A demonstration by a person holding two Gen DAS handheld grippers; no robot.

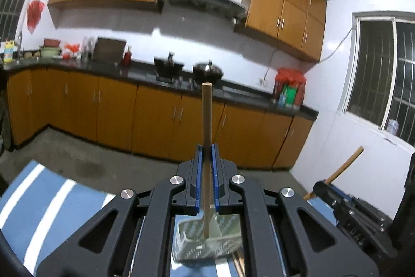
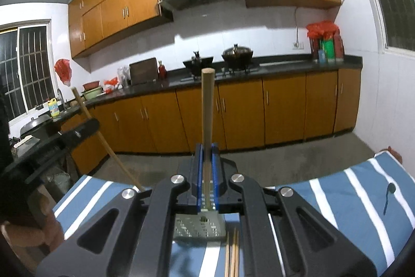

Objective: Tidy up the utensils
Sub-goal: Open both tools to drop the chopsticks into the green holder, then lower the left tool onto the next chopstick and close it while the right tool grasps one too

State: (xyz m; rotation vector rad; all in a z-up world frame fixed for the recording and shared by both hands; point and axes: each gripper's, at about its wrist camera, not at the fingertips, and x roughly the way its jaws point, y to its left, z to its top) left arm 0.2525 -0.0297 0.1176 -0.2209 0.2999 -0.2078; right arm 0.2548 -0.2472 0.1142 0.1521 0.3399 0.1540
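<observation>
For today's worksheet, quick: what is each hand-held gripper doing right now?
Left hand-held gripper: closed on a chopstick.
Right hand-held gripper: closed on a chopstick.

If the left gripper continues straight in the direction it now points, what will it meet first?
The left gripper, shut on a chopstick, points across open floor at the lower cabinets under the stove. Nothing nearer shows in that line, so probably those cabinet doors, though depth is unclear.

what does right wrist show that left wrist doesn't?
Right wrist only: a dark spoon lying on the striped cloth, and the left claw from the side. Left wrist only: the right claw from the side. Both: a claw shut on a wooden chopstick over the green holder, spare chopsticks beside it.
</observation>
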